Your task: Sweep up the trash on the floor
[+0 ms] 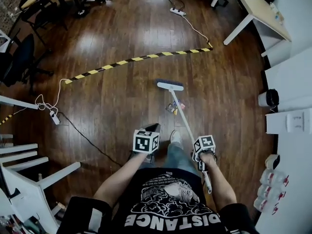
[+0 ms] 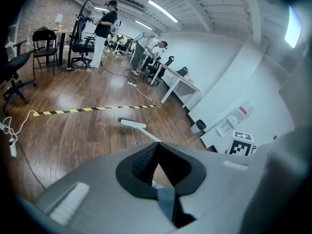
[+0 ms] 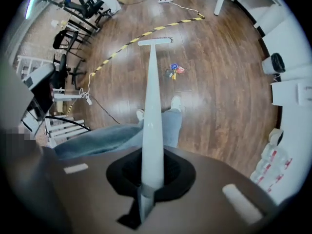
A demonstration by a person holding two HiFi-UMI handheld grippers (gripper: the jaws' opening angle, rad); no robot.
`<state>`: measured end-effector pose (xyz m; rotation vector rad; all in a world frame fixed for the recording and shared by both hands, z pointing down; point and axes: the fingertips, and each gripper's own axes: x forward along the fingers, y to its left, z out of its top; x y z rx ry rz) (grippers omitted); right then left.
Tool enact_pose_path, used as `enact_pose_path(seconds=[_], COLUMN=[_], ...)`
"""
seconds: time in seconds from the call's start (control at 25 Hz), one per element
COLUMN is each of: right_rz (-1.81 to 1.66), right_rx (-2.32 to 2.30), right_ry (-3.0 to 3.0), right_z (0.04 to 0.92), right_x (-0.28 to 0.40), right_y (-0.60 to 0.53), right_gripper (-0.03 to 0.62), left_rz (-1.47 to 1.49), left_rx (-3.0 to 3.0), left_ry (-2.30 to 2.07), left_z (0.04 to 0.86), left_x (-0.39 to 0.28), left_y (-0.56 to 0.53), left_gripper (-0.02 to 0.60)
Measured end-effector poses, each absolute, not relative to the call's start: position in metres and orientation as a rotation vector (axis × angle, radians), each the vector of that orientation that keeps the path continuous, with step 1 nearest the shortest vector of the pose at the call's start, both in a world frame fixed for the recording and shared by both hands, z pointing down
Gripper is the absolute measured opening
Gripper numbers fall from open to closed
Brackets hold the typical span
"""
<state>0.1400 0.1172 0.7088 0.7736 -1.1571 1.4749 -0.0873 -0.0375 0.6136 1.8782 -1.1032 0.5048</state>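
A white broom [image 1: 181, 116] slants across the brown wood floor, its head [image 1: 169, 86] resting just beyond a small heap of coloured trash [image 1: 174, 106]. My right gripper [image 1: 197, 149] is shut on the broom's handle near its upper end. In the right gripper view the handle [image 3: 152, 82] runs straight out from the jaws of the right gripper [image 3: 152, 172], with the trash [image 3: 173, 70] to the right of it. My left gripper [image 1: 152, 127] hangs beside the person's left leg. In the left gripper view the left gripper [image 2: 157, 152] has its pads meeting at the tips, and I see nothing between them.
Yellow-black tape [image 1: 141, 58] crosses the floor beyond the broom. A power strip with cable [image 1: 54, 117] lies at the left, near white furniture [image 1: 29, 179]. White cabinets [image 1: 292, 121] and a black bin [image 1: 269, 98] line the right. A desk [image 1: 258, 9] and office chairs [image 1: 19, 57] stand farther off. The person's shoe [image 1: 175, 136] is near the handle.
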Motion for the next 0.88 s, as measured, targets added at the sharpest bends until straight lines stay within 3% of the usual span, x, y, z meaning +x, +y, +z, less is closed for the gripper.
enact_pose_path(seconds=[0.36,0.88], right_rz=[1.546,1.558], right_rx=[0.868,0.944], right_ry=[-1.327,-1.476], right_z=[0.677,0.659], right_x=[0.099,0.136], right_y=[0.113,0.186], right_gripper=[0.0,0.0], left_rz=[0.521,0.522], left_rx=[1.923,2.001], left_ry=[-1.014,-1.026], left_z=[0.613,0.596], left_x=[-0.065,0.009], left_y=[0.006,0.081], left_gripper=[0.006,0.006])
